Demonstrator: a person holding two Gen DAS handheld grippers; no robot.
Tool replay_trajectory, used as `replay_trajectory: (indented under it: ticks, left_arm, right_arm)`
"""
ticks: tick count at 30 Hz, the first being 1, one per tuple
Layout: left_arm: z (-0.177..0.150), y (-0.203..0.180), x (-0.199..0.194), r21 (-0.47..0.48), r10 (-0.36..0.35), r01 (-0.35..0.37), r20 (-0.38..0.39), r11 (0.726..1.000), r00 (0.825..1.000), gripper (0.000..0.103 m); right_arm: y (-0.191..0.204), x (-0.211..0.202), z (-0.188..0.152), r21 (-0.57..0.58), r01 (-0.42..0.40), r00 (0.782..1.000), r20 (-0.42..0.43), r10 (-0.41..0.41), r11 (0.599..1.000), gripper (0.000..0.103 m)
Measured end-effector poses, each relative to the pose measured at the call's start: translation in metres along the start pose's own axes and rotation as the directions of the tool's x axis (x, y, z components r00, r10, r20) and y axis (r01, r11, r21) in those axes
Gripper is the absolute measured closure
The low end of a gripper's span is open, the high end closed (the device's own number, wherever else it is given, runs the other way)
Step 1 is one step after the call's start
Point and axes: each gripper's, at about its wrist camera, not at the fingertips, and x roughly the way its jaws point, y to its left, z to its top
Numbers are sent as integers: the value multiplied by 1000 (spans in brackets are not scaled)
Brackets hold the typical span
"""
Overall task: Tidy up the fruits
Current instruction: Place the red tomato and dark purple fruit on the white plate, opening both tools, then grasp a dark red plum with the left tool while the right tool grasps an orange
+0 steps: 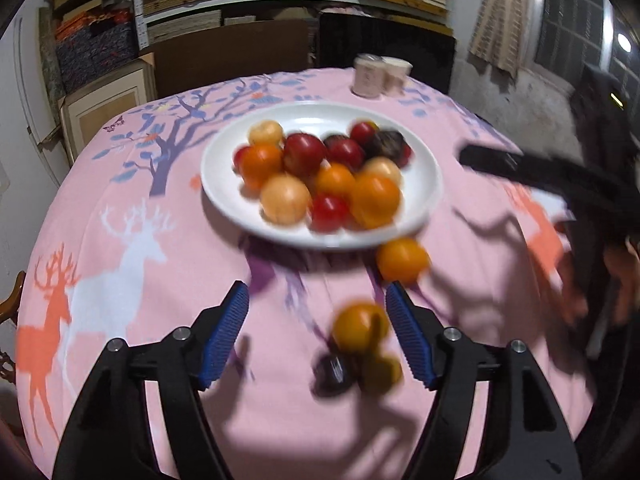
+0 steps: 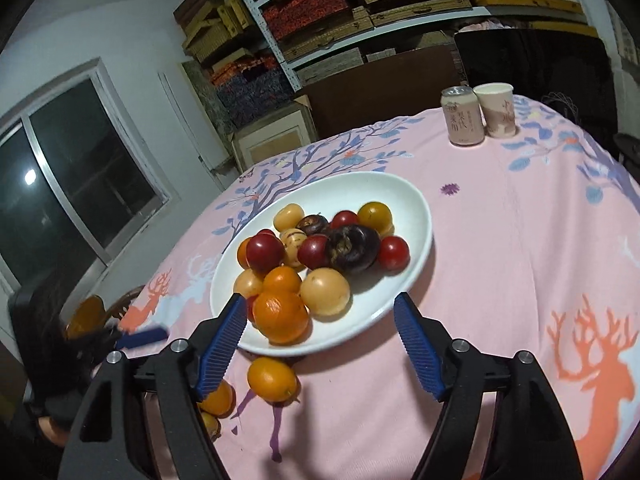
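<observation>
White plate (image 1: pixel 224 196) sits mid-tabletop (image 1: pixel 120 200), heaped with oranges, red and yellow fruit and a dark one. Loose fruit lies on the cloth on its near side: one orange (image 1: pixel 402 260) just beside the rim, a second orange (image 1: pixel 360 326) nearer us, then a dark fruit (image 1: pixel 332 372) and a greenish one (image 1: pixel 382 372) touching.

Left claw (image 1: pixel 318 334) stands well open and holds nothing; the second orange lies between its pads, hard by the right one, with no contact that we can see. Right claw (image 2: pixel 320 344) is likewise wide and empty, poised over the plate's near rim.

We judge the step is gathering strays onto the plate. To do it well, we centre the left claw on the orange, close gently across its widest part, and lift clear of the rim before letting go.

Left view alone shows the dark fruit, but it is blurred. Right view is sharp: it shows the plate's pile clearly, plus a can (image 2: pixel 462 116) and cup (image 2: pixel 496 110) at the far edge.
</observation>
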Motion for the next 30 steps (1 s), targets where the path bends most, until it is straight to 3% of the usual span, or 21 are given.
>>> replay_trajectory:
  ticks: [5, 7, 12, 15, 22, 26, 29, 30]
  left_arm:
    - [-46, -30, -8, 101, 79, -77, -16, 992, 997, 34]
    - [-53, -26, -6, 73, 97, -95, -30, 993, 995, 34]
    - [-55, -2, -3, -16, 148, -150, -61, 989, 987, 36]
    - [-52, 2, 10, -4, 163, -165, -112, 986, 980, 35]
    - [-35, -10, 23, 25, 156, -154, -96, 988, 983, 36]
    - [-34, -8, 25, 2, 105, -106, -103, 994, 989, 50]
    - [-38, -15, 19, 47, 90, -86, -88, 995, 992, 72]
    - [-41, -20, 15, 71, 89, -83, -82, 994, 993, 72]
  right_arm:
    - [-11, 0, -2, 29, 8, 1000, 7, -8, 1000, 26]
    - [-11, 1, -3, 22, 7, 1000, 9, -7, 1000, 26]
    - [-9, -2, -8, -21, 24, 1000, 18, -23, 999, 26]
    - [-10, -3, -7, -20, 22, 999, 24, -22, 1000, 26]
    - [-7, 1, -8, -42, 20, 1000, 5, -20, 999, 26]
    - [-6, 2, -9, -55, 25, 1000, -3, -25, 998, 26]
    - [-4, 4, -9, -66, 25, 1000, -8, -26, 998, 26]
    - [-4, 4, -10, -71, 23, 1000, -10, -24, 997, 26]
